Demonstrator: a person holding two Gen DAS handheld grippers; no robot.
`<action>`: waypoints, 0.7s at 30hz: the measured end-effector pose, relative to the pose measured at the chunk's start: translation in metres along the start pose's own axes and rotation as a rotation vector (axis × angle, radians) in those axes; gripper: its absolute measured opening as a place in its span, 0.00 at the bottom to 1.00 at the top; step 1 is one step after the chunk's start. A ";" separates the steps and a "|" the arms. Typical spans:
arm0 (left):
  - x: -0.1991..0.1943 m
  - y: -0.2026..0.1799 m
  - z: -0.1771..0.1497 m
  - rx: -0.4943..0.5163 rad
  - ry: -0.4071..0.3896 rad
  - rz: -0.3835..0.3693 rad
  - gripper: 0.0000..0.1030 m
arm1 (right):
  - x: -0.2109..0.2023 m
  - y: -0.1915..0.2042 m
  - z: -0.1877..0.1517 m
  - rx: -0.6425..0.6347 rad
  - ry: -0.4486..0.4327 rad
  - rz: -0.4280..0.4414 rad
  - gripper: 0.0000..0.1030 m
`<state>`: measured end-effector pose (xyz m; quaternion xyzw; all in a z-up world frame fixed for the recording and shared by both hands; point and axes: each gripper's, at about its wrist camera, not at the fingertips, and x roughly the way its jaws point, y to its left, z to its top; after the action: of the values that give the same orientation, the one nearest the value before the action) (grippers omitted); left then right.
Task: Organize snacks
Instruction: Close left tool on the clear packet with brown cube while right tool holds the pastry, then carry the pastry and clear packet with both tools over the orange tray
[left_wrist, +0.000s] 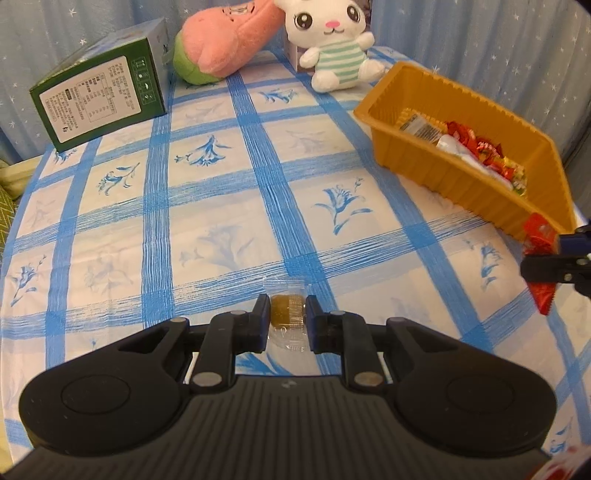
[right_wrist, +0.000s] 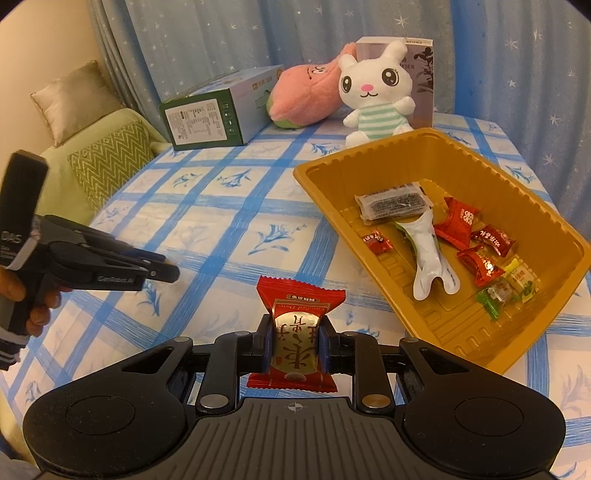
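Pick step done on both sides: left gripper (left_wrist: 287, 314) pinches a clear-wrapped amber candy (left_wrist: 287, 313); right gripper (right_wrist: 295, 345) pinches a red date packet (right_wrist: 295, 332). Next, likely: carry each to the yellow tray (right_wrist: 424, 328) ahead-right, then release.

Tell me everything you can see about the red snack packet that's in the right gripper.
The red snack packet is a glossy foil pillow pack with zigzag-cut ends and a gold label bearing dark red characters and small print. The right gripper is shut on its middle, pads pressing both sides, holding it above the checked tablecloth, beside the yellow tray and not in it. It looks sealed and slightly squeezed.
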<state>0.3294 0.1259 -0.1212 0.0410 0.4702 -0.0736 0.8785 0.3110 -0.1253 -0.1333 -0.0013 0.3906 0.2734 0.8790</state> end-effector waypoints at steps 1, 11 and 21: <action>-0.005 -0.002 -0.001 -0.004 -0.007 -0.002 0.18 | -0.002 0.000 0.001 0.003 0.001 -0.004 0.24; -0.057 -0.033 -0.002 -0.014 -0.068 -0.041 0.18 | -0.029 -0.009 0.006 0.056 0.003 0.001 0.24; -0.089 -0.087 0.018 0.052 -0.151 -0.125 0.18 | -0.064 -0.031 0.010 0.086 -0.021 -0.020 0.24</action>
<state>0.2813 0.0454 -0.0375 0.0288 0.4021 -0.1431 0.9039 0.2975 -0.1802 -0.0890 0.0356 0.3927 0.2475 0.8850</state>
